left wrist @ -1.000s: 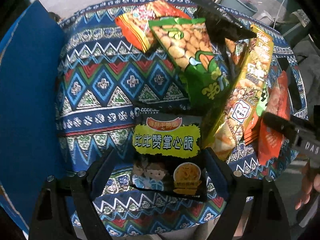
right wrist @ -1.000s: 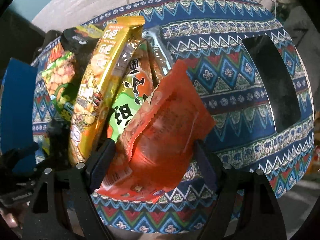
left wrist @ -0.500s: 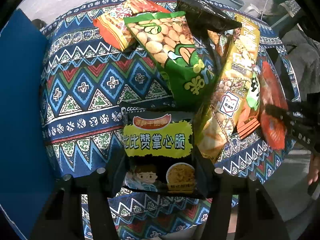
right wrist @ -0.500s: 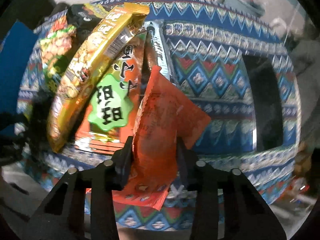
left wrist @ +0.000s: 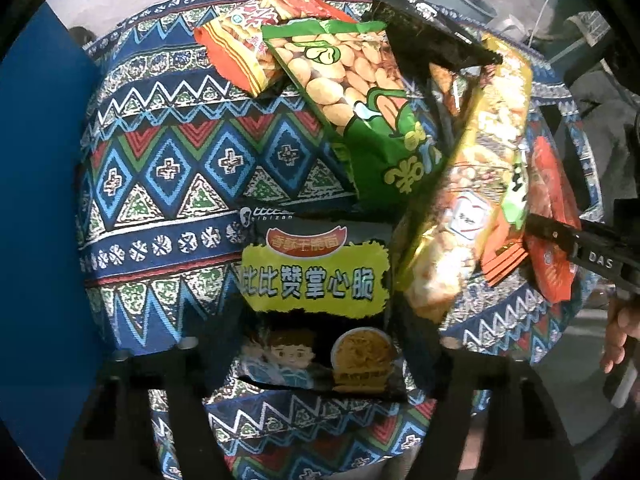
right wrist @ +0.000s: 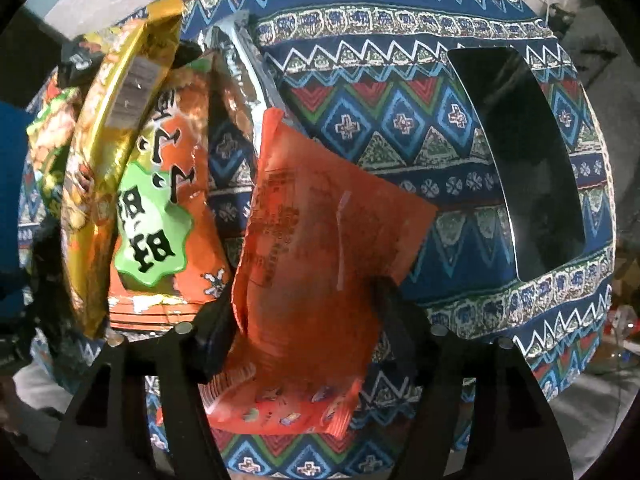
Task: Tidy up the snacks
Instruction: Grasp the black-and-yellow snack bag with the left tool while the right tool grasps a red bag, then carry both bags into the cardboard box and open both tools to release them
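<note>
My left gripper [left wrist: 316,344] is shut on a black snack bag with a yellow label [left wrist: 316,280] at the table's near edge. My right gripper [right wrist: 304,312] is shut on an orange-red snack bag [right wrist: 316,248], which it holds tilted above the patterned tablecloth [right wrist: 400,120]. That bag and the right gripper also show at the right of the left wrist view [left wrist: 548,216]. A pile of snacks lies between the two: a green peanut bag [left wrist: 360,112], a gold bag [left wrist: 476,208], an orange bag with a green label [right wrist: 160,208], an orange-yellow bag [left wrist: 256,40] and a black bag [left wrist: 432,44].
A black rectangular tray [right wrist: 524,160] lies on the cloth to the right of the orange-red bag. A blue board [left wrist: 40,200] stands at the table's left side. The cloth [left wrist: 172,160] left of the pile shows bare. Clutter sits on the floor beyond the table.
Both grippers have closed on their bags. The right gripper has lifted and turned the orange-red bag away from the pile. The left gripper holds the black bag in about the same place.
</note>
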Motion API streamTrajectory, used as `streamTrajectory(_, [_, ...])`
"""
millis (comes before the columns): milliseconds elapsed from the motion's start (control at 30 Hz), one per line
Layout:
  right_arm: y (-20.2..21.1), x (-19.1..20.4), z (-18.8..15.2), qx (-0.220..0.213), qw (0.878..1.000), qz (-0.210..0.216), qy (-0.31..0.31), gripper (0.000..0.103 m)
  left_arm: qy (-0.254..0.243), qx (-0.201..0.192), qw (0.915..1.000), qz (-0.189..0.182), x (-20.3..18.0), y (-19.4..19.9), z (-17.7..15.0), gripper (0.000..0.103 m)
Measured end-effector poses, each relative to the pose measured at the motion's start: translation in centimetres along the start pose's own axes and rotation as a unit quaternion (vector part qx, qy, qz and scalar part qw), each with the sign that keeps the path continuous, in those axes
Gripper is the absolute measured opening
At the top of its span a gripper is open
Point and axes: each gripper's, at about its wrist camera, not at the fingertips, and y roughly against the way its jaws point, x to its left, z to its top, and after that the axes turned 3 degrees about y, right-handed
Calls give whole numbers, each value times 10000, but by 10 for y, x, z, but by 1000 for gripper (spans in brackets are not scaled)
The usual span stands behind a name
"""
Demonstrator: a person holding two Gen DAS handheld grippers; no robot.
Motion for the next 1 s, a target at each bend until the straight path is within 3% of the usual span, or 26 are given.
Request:
streamTrajectory(67, [4, -8, 3, -85, 9999, -50, 82, 40, -21, -8, 10000, -6, 5, -1, 1, 59])
streamTrajectory(167, [12, -8, 7, -226, 9993, -112, 279, 33, -43, -105, 9999, 39, 5, 7, 0, 57])
streamTrajectory(367, [38, -2, 14, -685, 9951, -476, 525, 31, -152, -510, 9985, 158, 19, 45, 1, 57])
streamTrajectory(633, [79, 30, 21, -1187, 9869, -529, 954, 31, -259, -1023, 9938, 350, 25, 80, -4, 57])
streamTrajectory(1000, [115, 76, 24, -1809, 9729, -270, 1414, 31, -423, -1555, 9850, 610, 20, 117, 0, 57])
